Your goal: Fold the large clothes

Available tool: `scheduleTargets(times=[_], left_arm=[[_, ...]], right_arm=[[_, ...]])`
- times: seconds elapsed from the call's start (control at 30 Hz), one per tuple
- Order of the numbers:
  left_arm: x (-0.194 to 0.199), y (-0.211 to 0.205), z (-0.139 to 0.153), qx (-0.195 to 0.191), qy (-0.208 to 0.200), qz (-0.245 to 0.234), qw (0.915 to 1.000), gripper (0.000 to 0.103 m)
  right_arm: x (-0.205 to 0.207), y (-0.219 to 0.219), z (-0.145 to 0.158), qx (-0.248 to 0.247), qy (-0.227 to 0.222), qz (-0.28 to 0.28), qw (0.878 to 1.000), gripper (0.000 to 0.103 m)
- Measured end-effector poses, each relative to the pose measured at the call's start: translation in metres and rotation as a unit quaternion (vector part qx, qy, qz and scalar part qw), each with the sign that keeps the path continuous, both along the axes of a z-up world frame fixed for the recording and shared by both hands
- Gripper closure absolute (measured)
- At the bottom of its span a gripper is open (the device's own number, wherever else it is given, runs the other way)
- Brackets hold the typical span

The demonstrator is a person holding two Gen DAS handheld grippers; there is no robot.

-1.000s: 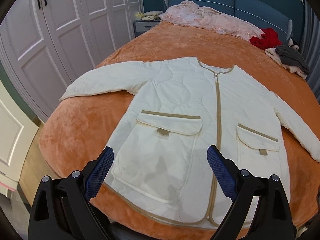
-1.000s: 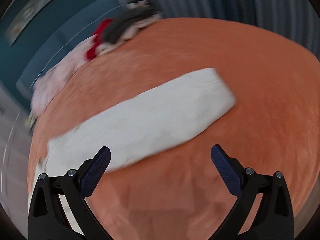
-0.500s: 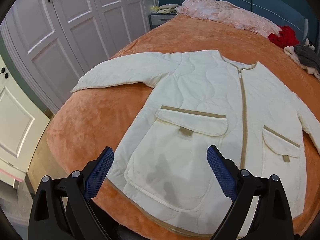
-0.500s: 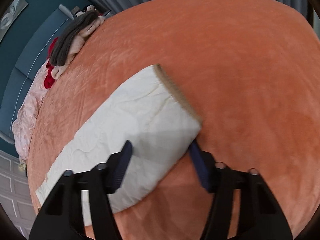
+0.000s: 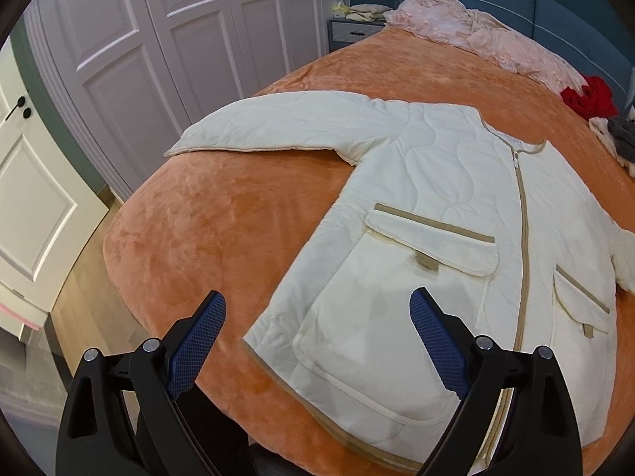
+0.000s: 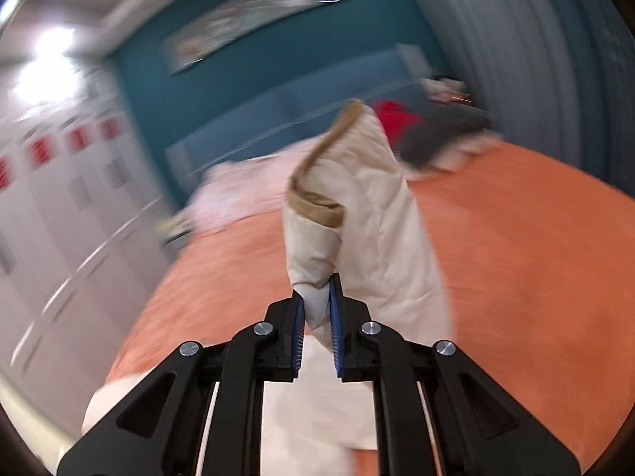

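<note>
A cream quilted jacket [image 5: 444, 214] with tan trim lies face up, zipped, on the orange bed [image 5: 222, 218]. Its left sleeve [image 5: 278, 127] stretches out toward the bed's left edge. My left gripper [image 5: 317, 309] is open and empty, hovering above the jacket's lower left hem corner. My right gripper [image 6: 317, 297] is shut on the jacket's other sleeve [image 6: 357, 206] near its tan cuff and holds it lifted off the bed; that view is blurred.
White wardrobe doors [image 5: 166, 31] and a door stand left of the bed. A pink blanket [image 5: 476, 39], a red garment [image 5: 587, 95] and grey-white clothes [image 5: 619, 135] lie by the blue headboard. A nightstand [image 5: 353, 27] stands in the corner.
My right gripper closed on the sleeve end and lifted it off the bed. My left gripper shifted left, toward the hem corner, still open.
</note>
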State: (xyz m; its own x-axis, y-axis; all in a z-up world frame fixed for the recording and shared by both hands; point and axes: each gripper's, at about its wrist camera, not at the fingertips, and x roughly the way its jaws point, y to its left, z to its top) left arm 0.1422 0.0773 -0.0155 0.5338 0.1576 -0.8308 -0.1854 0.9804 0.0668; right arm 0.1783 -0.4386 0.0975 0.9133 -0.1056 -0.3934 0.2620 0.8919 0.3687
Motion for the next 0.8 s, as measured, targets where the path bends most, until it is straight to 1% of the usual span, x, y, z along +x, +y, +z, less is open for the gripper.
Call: scheduleTargets(times=[0.03,0.1,0.2,0.23,0.33,0.37,0.43,0.5,0.57,0.6,0.67,0.7,0.73,0.8], left_arm=[[0.0,0.004,0.0,-0.003,-0.002,0.001,1.0,0.012],[-0.002,0.013,0.002,-0.004,-0.008,0.005,0.9999,0.012],[-0.004,0.026,0.003,-0.003,-0.013,0.008,0.9999,0.012],[-0.004,0.03,0.003,-0.005,-0.014,0.008,0.9999,0.012],[-0.001,0.043,0.003,-0.016,-0.018,0.009,0.9997,0.012],[0.0,0.046,0.002,-0.02,-0.017,0.008,0.9996,0.012],[0.003,0.051,0.0,-0.026,-0.016,0.007,0.9995,0.012],[0.008,0.055,-0.003,-0.038,-0.012,0.003,0.9992,0.012],[0.014,0.057,-0.005,-0.056,-0.009,-0.001,0.9984,0.012],[0.019,0.057,-0.006,-0.071,-0.006,-0.004,0.9975,0.013],[0.029,0.056,-0.006,-0.102,-0.004,-0.007,0.9948,0.013],[0.033,0.056,-0.006,-0.116,-0.004,-0.01,0.9932,0.013],[0.041,0.053,-0.006,-0.136,-0.003,-0.012,0.9906,0.013],[0.059,0.044,-0.007,-0.175,-0.005,-0.021,0.9842,0.013]], right_arm=[[0.013,0.029,0.007,-0.009,-0.004,0.033,0.999,0.092],[0.037,0.078,0.011,-0.019,-0.004,0.089,0.996,0.092],[0.069,0.154,0.0,-0.05,0.016,0.156,0.986,0.092],[0.076,0.17,-0.004,-0.054,0.023,0.169,0.984,0.092],[0.102,0.232,-0.037,-0.055,0.061,0.225,0.971,0.092],[0.107,0.245,-0.045,-0.055,0.071,0.236,0.968,0.092],[0.115,0.279,-0.072,-0.057,0.102,0.267,0.957,0.09],[0.109,0.311,-0.096,-0.073,0.129,0.28,0.949,0.078],[0.111,0.33,-0.116,-0.077,0.147,0.297,0.94,0.054],[0.106,0.339,-0.124,-0.075,0.152,0.307,0.937,0.051],[0.09,0.343,-0.133,-0.064,0.155,0.316,0.934,0.045],[0.088,0.338,-0.135,-0.059,0.155,0.316,0.934,0.043],[0.079,0.331,-0.136,-0.051,0.154,0.309,0.937,0.04],[0.07,0.311,-0.139,-0.039,0.153,0.286,0.945,0.038]])
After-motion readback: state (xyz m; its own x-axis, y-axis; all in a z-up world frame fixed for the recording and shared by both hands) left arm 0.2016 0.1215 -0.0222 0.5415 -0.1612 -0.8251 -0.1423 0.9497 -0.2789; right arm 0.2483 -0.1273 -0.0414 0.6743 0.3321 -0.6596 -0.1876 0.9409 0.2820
